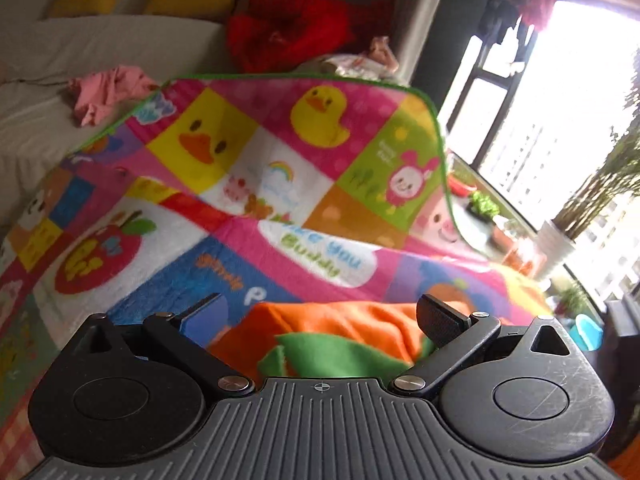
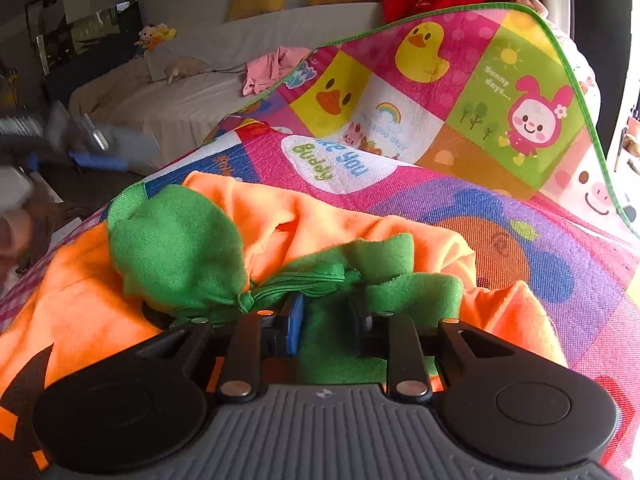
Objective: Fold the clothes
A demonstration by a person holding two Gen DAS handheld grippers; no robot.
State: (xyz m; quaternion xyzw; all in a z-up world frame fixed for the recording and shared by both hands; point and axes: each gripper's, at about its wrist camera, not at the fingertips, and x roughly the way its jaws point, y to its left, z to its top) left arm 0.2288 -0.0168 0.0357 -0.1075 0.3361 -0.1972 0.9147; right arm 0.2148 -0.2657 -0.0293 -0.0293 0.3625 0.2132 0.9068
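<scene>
Only right wrist view: right gripper (image 2: 326, 320) pinching green collar (image 2: 312, 276).

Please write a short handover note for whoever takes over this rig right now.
Left gripper: open, holding nothing, above the orange and green fleece garment.
Right gripper: shut on that garment's green fabric.
The garment lies crumpled on the colourful cartoon-print play mat.
Done: no fold visible.
Left: spread it flat and fold it. A pink garment waits on the white sofa.

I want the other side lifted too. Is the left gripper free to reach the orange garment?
Probably yes: the left gripper is open and holds nothing, and the orange garment lies uncovered just ahead.
</scene>
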